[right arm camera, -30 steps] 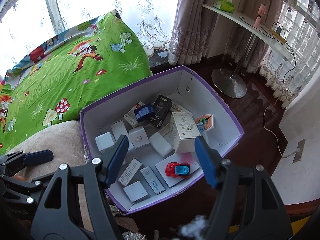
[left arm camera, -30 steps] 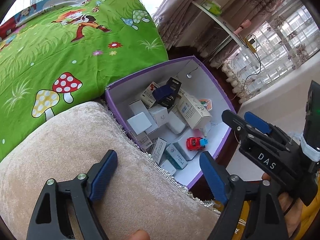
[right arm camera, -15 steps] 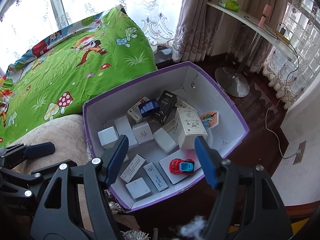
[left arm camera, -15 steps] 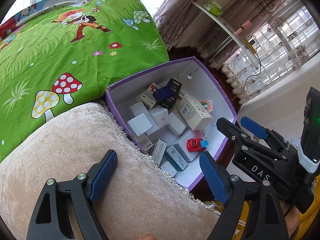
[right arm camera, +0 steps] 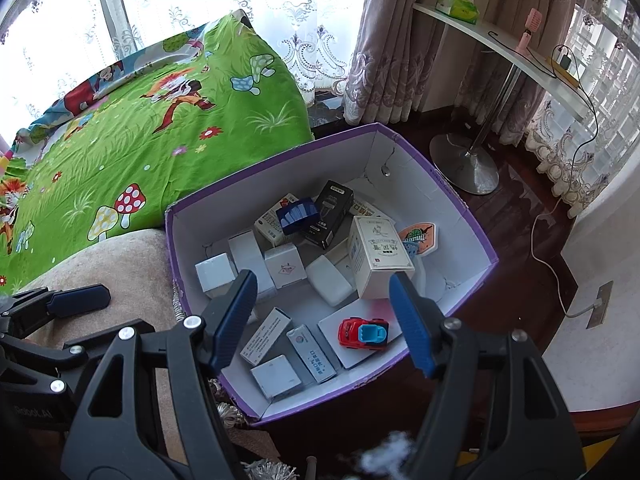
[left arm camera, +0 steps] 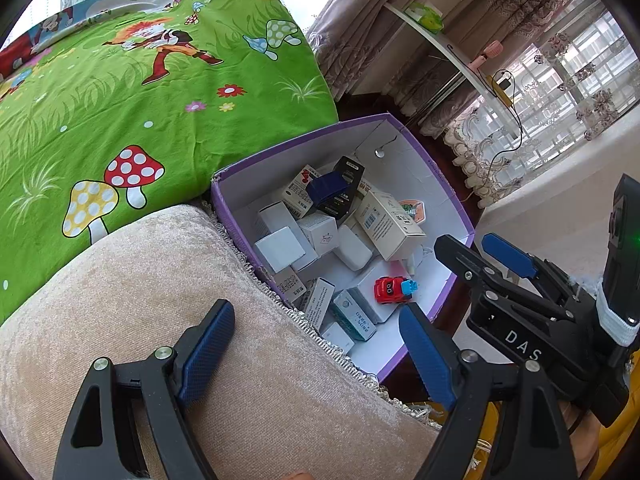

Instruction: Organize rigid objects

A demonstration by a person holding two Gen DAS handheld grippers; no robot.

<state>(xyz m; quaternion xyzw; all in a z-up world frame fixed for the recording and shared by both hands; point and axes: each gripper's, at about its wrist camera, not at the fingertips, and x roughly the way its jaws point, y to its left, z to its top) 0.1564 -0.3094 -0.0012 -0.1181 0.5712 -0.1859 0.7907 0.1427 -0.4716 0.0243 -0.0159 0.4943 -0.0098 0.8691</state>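
Note:
A purple-rimmed cardboard box point(right arm camera: 472, 224) point(left arm camera: 460, 204) with white walls holds several small cartons, a dark blue box point(right arm camera: 298, 216) point(left arm camera: 328, 188), a black box point(right arm camera: 332, 212) and a red toy car point(right arm camera: 362, 332) point(left arm camera: 394, 289). My right gripper point(right arm camera: 324, 322) hangs open above the box's near half, with nothing between its fingers. My left gripper point(left arm camera: 316, 356) is open and empty over a beige cushion point(left arm camera: 132, 300), just left of the box. The right gripper also shows in the left wrist view point(left arm camera: 480, 252).
A green cartoon bedsheet point(left arm camera: 132, 92) point(right arm camera: 160, 120) spreads behind the cushion. Curtains point(right arm camera: 396, 48), a white shelf point(right arm camera: 516, 56) on a metal stand, and a white cable point(right arm camera: 540, 248) on the dark wooden floor lie beyond the box.
The right wrist view has shifted slightly, so the box sits a little further right and lower in its picture. The left gripper has not moved. Both jaws stay as wide as before.

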